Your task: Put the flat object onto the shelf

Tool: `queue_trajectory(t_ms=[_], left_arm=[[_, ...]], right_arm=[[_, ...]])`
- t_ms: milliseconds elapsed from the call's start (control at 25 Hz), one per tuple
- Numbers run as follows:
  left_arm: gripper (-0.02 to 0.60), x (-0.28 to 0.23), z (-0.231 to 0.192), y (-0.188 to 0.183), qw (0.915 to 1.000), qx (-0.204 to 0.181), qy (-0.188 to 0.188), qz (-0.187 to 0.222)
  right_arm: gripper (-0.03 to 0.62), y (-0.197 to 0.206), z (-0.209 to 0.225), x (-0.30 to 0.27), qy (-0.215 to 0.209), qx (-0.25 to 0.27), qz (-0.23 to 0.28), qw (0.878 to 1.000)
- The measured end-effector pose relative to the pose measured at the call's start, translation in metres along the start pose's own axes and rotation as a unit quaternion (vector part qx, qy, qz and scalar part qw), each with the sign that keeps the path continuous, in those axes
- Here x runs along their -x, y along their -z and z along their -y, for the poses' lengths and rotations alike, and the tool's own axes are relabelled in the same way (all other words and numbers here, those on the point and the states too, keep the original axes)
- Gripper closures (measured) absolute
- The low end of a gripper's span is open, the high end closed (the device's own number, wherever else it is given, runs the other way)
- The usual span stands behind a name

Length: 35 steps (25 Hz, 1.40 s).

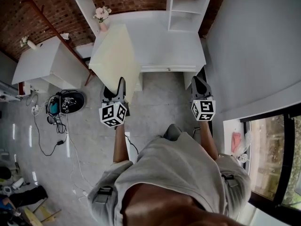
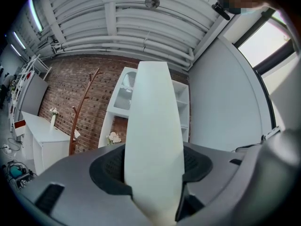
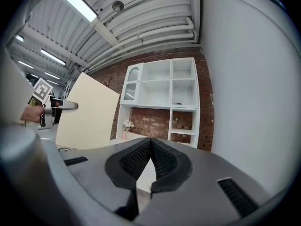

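Brick backs white shelving; left gripper clamps smooth cream board.

You are facing a brick wall, and a grey wall is running along your right. A vase of pale flowers is standing at the left rear corner of a white desk. A white cabinet is sitting to the left, apart from the desk, with a wooden coat stand rising between them. Cables are trailing over the grey floor beside a round black device. Daylight is coming through a window at lower right.
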<state>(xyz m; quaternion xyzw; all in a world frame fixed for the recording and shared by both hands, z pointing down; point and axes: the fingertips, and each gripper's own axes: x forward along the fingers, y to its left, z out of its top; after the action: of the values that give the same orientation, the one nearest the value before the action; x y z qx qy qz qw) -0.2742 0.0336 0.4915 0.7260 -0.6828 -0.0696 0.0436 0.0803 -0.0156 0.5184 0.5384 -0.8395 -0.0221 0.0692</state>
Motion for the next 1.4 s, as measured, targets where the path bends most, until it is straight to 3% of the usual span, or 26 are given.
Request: queue_trajectory(t_ms=[520, 1400], left_arm=[[0.307, -0.062, -0.008, 0.014, 0.9998, 0.000, -0.017, -0.013], [0.305, -0.286, 0.010, -0.027, 0.9971, -0.020, -0.071, 0.018]], right_arm=[[0.566, 0.021, 0.016, -0.072, -0.029, -0.010, -0.015, 0.999], [0.566, -0.005, 0.152, -0.291, -0.073, -0.030, 0.004, 0.997]])
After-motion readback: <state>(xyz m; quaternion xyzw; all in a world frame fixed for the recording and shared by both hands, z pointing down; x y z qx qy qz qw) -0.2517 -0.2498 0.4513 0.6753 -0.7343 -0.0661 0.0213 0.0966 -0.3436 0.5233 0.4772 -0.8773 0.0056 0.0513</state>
